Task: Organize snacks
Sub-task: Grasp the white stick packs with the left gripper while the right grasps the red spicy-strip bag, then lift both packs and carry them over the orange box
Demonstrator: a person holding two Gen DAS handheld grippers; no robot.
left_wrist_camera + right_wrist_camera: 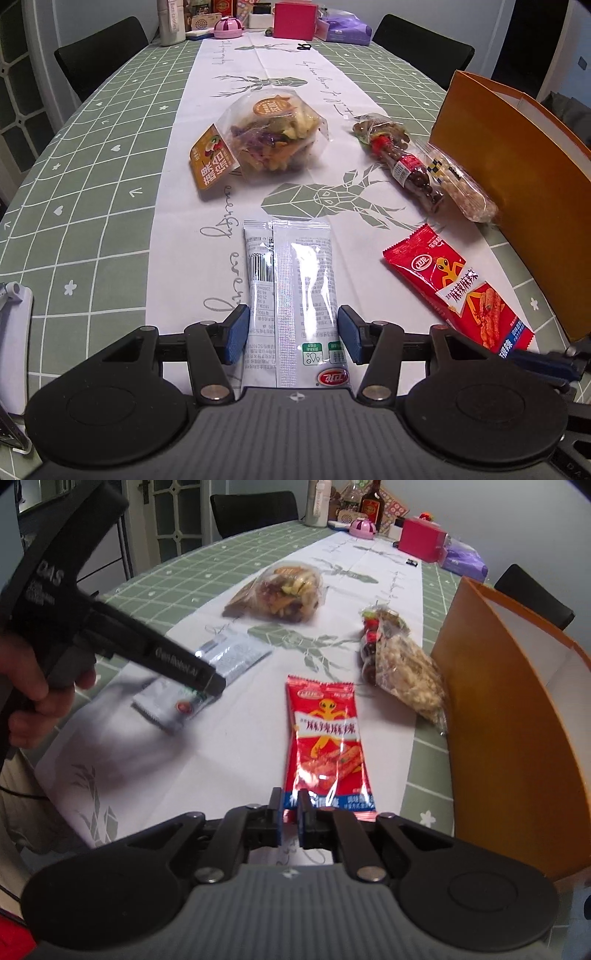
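Silver packets (pixel 295 295) lie between released left tongs (pixel 293 334); right tongs (pixel 291 818) barely parted.

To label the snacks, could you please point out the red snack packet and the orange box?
red snack packet (pixel 325 746), right wrist view, middle of its printed front.
orange box (pixel 517 192), left wrist view, its outer side wall.

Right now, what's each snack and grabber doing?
Silver packets: flat, overlapping, between open left gripper jaws.
Red packet: flat on table, near end between slightly parted right gripper jaws.
Mixed chips bag: sealed, untouched.
Orange box: open.
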